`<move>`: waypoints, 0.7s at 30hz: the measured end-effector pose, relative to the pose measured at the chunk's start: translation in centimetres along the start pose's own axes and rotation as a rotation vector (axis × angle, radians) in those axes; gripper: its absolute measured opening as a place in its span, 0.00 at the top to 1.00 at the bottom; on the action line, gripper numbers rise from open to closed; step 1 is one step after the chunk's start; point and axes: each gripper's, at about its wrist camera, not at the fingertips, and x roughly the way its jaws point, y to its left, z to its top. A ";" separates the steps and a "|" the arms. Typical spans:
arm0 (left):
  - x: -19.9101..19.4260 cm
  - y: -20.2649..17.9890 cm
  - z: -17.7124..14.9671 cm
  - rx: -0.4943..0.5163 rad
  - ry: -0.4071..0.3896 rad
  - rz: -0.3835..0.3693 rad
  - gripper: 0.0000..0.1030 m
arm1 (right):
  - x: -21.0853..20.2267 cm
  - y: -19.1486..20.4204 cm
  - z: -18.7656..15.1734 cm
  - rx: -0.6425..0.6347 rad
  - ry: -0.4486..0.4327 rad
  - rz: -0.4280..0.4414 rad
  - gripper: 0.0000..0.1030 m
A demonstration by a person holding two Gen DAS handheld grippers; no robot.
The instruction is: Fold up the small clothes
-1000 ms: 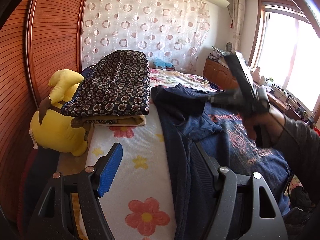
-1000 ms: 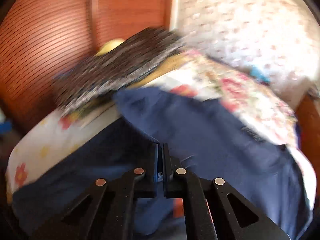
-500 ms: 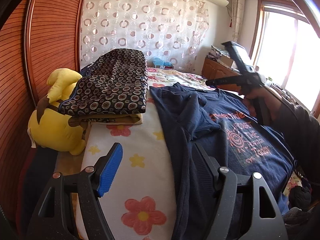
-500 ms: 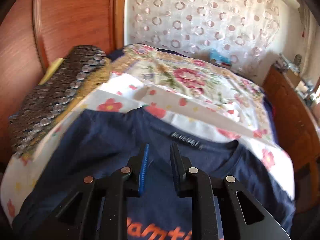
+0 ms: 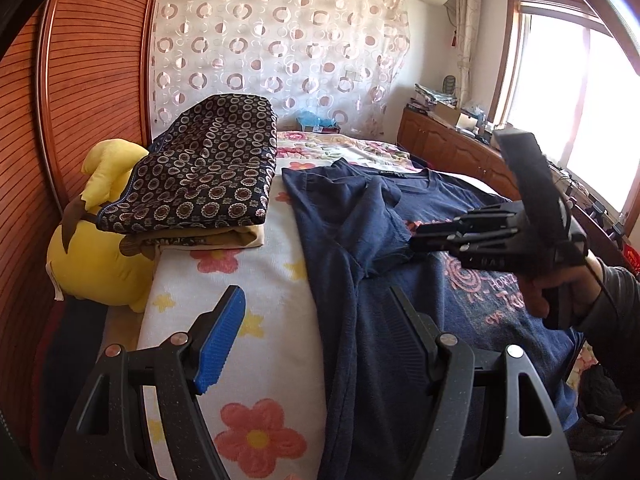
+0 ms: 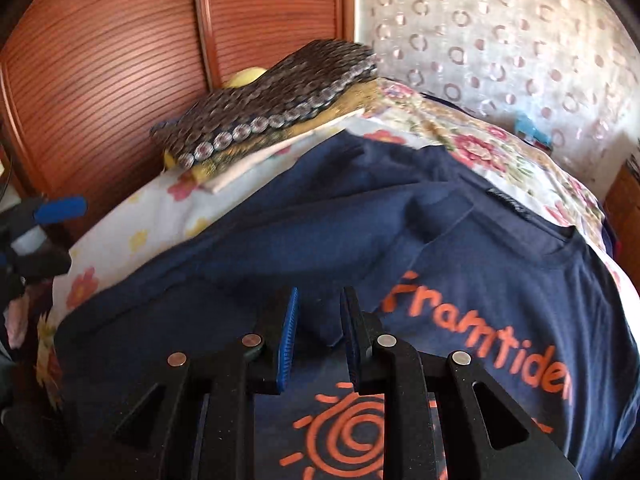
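Note:
A navy T-shirt (image 5: pixel 400 320) (image 6: pixel 460 248) with orange print lies face up on the flowered bed sheet (image 5: pixel 240 280). Its left sleeve (image 5: pixel 372 224) (image 6: pixel 320 240) is folded in over the chest. My left gripper (image 5: pixel 316 340) hangs open and wide over the shirt's left edge, one finger above the sheet and the other above the cloth, gripping nothing. My right gripper (image 6: pixel 318 332) (image 5: pixel 414 238) hovers just over the hem of the folded sleeve. Its jaws stand a little apart, and the pads (image 6: pixel 288 336) press on no cloth.
A stack of folded patterned cloth (image 5: pixel 208 168) (image 6: pixel 280 92) lies at the bed's left, with a yellow plush toy (image 5: pixel 96 256) beside it. A wooden wardrobe (image 5: pixel 80 100) lines the left. A low cabinet (image 5: pixel 448 144) stands under the window. A person's hand (image 5: pixel 560 284) holds the right gripper.
The right gripper's jaws, shut a second ago, now stand slightly apart. It swung to the collar, then came back down to the folded sleeve. The left gripper stayed put.

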 end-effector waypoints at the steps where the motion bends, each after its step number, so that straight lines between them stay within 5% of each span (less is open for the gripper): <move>1: 0.0 -0.1 0.0 0.000 0.000 0.000 0.30 | 0.2 -0.2 0.1 -0.005 0.009 -0.003 0.78; 11: 0.0 0.3 -0.3 -0.015 0.001 0.002 0.30 | -0.6 0.4 0.6 -0.073 0.056 -0.033 0.79; 16: 0.0 0.4 -0.3 -0.015 0.004 0.003 0.30 | -0.5 1.1 1.7 -0.084 0.052 -0.037 0.94; 21: -0.1 0.2 -0.3 -0.011 0.004 0.002 0.30 | -2.3 1.1 1.6 -0.058 0.006 -0.013 0.95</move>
